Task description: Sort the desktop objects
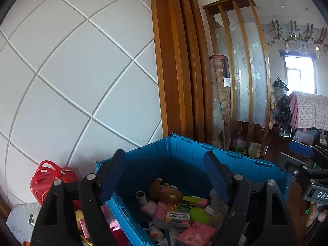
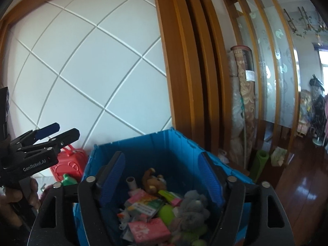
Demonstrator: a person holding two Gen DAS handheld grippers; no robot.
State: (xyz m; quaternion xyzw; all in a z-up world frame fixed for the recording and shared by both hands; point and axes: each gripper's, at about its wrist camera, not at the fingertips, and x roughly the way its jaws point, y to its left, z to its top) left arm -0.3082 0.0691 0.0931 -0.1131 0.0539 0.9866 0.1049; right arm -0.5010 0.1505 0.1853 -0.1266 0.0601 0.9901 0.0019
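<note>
A: Tool states? Near items first.

B: Left tool (image 1: 164,176): jaws spread wide, nothing gripped, no pad pressed on anything. Right tool (image 2: 164,176): same, wide apart and empty. Both are aimed slightly downward over the blue crate (image 1: 184,149).

A: Where is the task's thing?

B: A jumble of small objects is seen in the crate, lower centre of both frames, directly ahead of and below the fingers. Nearest the lens: a pink packet (image 2: 148,230) at bottom centre. Behind it a lime-green ball (image 2: 167,212), then a brown plush bear (image 2: 152,181) toward the crate's far wall. A grey plush (image 2: 191,207) lies right of the ball.

A: Which hand is better placed?

B: Judged from the right wrist view, the left tool is held off to the frame's left edge, beside the crate, near the red case (image 2: 68,164). The right tool is centred over the pile, so it is taken as nearer. The packet's long axis runs roughly left-right across the frame, so a wrist roll would probably be needed.

A: Beyond the crate?

B: White panelled wall (image 1: 82,71), wooden frame.
</note>
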